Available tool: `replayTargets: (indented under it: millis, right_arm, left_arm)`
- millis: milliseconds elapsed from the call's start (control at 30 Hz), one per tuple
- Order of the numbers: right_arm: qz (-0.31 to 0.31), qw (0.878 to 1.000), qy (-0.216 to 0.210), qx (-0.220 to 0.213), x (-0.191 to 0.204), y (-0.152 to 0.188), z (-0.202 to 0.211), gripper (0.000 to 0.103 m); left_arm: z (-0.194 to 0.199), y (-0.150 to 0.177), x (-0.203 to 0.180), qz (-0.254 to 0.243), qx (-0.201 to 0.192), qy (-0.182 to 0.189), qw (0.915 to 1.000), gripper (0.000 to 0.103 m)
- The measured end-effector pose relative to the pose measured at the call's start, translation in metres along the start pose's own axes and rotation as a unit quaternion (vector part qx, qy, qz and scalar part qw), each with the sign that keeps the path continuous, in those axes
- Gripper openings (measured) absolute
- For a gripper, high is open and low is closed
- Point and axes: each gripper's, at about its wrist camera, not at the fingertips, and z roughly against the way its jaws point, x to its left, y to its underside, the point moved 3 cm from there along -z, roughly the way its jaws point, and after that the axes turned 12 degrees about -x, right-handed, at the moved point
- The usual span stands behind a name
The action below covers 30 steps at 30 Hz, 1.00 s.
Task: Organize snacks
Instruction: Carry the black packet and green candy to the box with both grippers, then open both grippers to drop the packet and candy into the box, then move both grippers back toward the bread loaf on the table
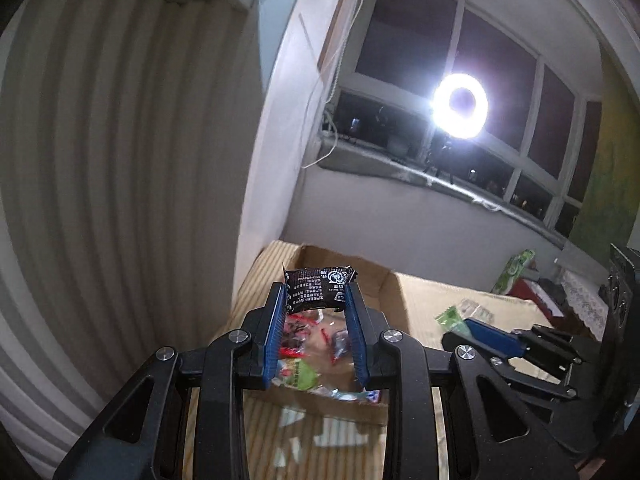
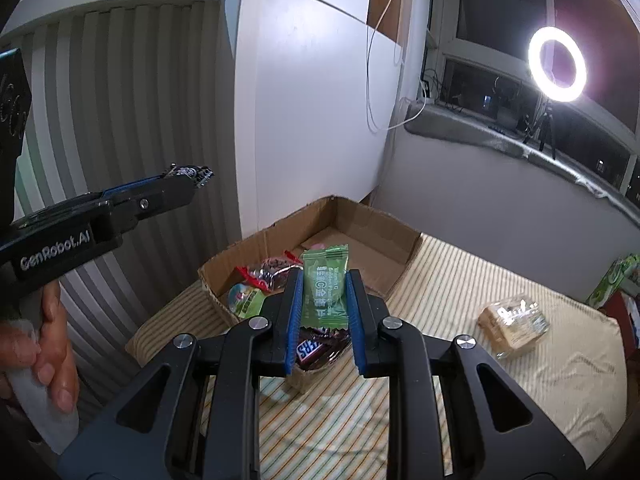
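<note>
My left gripper [image 1: 318, 294] is shut on a small black snack packet [image 1: 318, 289] with white print, held above the near side of an open cardboard box [image 1: 394, 294]. My right gripper [image 2: 322, 284] is shut on a green candy packet [image 2: 325, 286], which stands upright between the blue pads over the box [image 2: 376, 236]. Inside the box lie several wrapped snacks, among them a red-edged packet [image 2: 264, 272], a round green-topped one [image 2: 244, 298] and a brown chocolate bar [image 2: 316, 350]. In the right wrist view the left gripper [image 2: 188, 172] reaches in from the left with a hand [image 2: 52, 344] on its handle.
The box sits on a striped cloth [image 2: 460, 288]. A clear bag of pale biscuits [image 2: 514, 322] lies on the cloth to the right. A green package [image 2: 614, 284] stands at the far right. A lit ring light [image 2: 557, 64] on a tripod stands on the window sill, beside a white wall panel.
</note>
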Motion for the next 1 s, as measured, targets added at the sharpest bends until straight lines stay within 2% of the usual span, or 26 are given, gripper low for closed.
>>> replayTargets:
  millis: [200, 333, 433, 467, 533, 567, 600, 633, 833, 1000]
  right_arm:
    - [0.004, 1.0, -0.003, 0.006, 0.0, -0.004, -0.019, 0.022]
    - [-0.001, 1.0, -0.011, 0.028, 0.0, 0.01, -0.049, 0.022]
    - [-0.005, 0.998, -0.023, 0.064, -0.001, 0.034, -0.082, 0.023]
    - [-0.003, 0.997, -0.025, 0.078, -0.001, 0.041, -0.09, 0.026]
    - [0.002, 0.996, -0.018, 0.084, -0.002, 0.053, -0.099, 0.034]
    - [0.002, 0.997, -0.016, 0.082, -0.004, 0.054, -0.099, 0.043]
    - [0.0, 0.997, -0.013, 0.08, -0.006, 0.055, -0.099, 0.053]
    - [0.0, 0.997, -0.011, 0.077, -0.008, 0.054, -0.098, 0.056]
    - [-0.002, 0.999, 0.006, 0.046, -0.017, 0.041, -0.074, 0.056]
    - [-0.001, 0.999, 0.003, 0.035, -0.014, 0.038, -0.055, 0.056]
  left_arm:
    - [-0.008, -0.001, -0.008, -0.005, -0.003, 0.024, 0.9997, 0.027]
    - [-0.03, 0.01, 0.002, 0.002, 0.019, 0.029, 0.9994, 0.027]
    - [-0.048, 0.027, 0.012, 0.011, 0.047, 0.026, 0.9985, 0.028]
    - [-0.055, 0.035, 0.015, 0.014, 0.061, 0.028, 0.9976, 0.032]
    - [-0.067, 0.051, 0.02, 0.017, 0.087, 0.023, 0.9958, 0.06]
    - [-0.07, 0.057, 0.024, 0.02, 0.095, 0.012, 0.9952, 0.076]
    - [-0.07, 0.058, 0.027, 0.026, 0.091, 0.008, 0.9955, 0.076]
    - [-0.068, 0.058, 0.028, 0.03, 0.086, 0.01, 0.9957, 0.076]
    - [-0.055, 0.041, 0.036, 0.038, 0.066, -0.006, 0.9971, 0.076]
    - [-0.041, 0.034, 0.044, 0.046, 0.056, -0.025, 0.997, 0.077]
